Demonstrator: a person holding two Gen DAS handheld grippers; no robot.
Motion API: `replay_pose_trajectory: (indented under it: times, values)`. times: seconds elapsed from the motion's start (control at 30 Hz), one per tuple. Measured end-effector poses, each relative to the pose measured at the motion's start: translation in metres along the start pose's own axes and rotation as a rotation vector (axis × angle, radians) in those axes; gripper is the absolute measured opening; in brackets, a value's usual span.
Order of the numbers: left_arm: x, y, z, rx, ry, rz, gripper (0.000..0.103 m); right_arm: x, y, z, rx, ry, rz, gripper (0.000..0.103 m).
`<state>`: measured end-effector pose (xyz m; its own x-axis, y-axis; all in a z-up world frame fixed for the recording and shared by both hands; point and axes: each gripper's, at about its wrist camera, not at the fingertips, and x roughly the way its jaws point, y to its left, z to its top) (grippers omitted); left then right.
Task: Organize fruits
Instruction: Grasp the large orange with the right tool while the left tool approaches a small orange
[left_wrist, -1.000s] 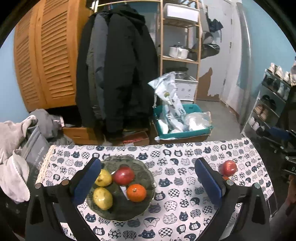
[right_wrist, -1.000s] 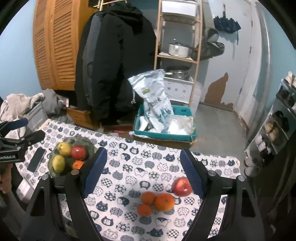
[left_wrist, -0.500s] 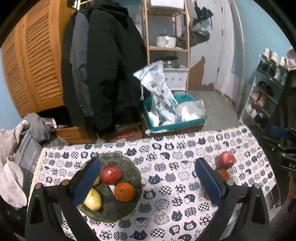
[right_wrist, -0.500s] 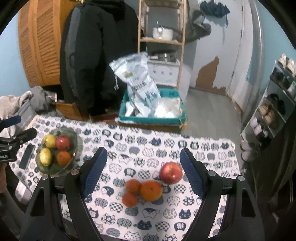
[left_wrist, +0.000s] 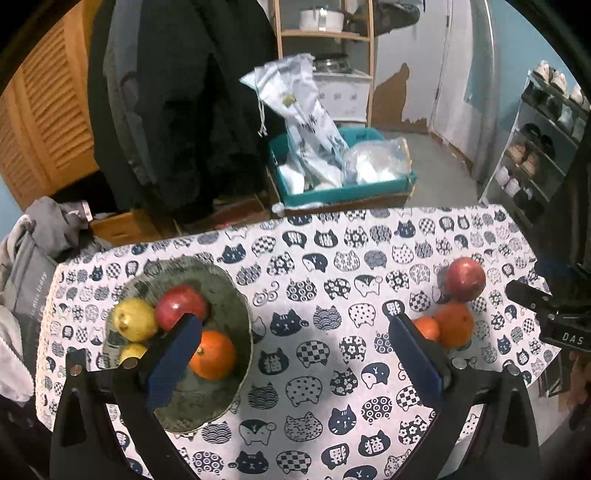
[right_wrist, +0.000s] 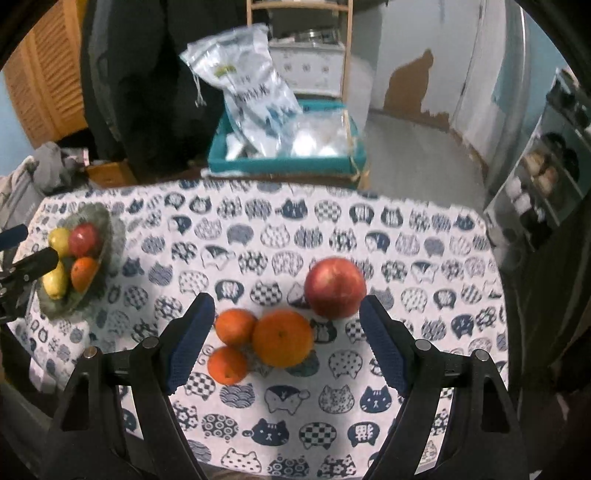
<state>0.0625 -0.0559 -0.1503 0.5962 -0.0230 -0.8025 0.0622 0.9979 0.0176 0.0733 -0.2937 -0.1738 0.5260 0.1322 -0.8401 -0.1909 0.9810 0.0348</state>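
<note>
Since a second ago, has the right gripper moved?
Yes. The right gripper has come forward and down over the table: the loose apple and oranges now sit between its open jaws.

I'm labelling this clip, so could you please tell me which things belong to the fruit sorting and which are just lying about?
Job: glass bowl, loose apple, big orange, two small oranges.
Lying about: teal crate, coats, shoe rack.

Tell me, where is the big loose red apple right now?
The red apple lies on the cat-print tablecloth, just beyond the large orange, near the right gripper.
</note>
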Motion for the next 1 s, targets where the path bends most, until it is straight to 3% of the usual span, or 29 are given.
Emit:
replay_pose_trajectory:
  times: [0.43,0.9,1.0]
  values:
    - [0.061,-0.016,-0.019,0.014,0.133,0.000,0.102,0.065,-0.005,-0.027,-0.004,0.171,0.014,0.081]
    - [0.098,-0.030,-0.032,0.041,0.202,0.018,0.102,0.110,-0.004,-0.041,-0.013,0.259,0.037,0.081]
    - [0.100,-0.033,-0.034,0.049,0.209,0.012,0.102,0.118,-0.004,-0.042,-0.002,0.274,0.055,0.076]
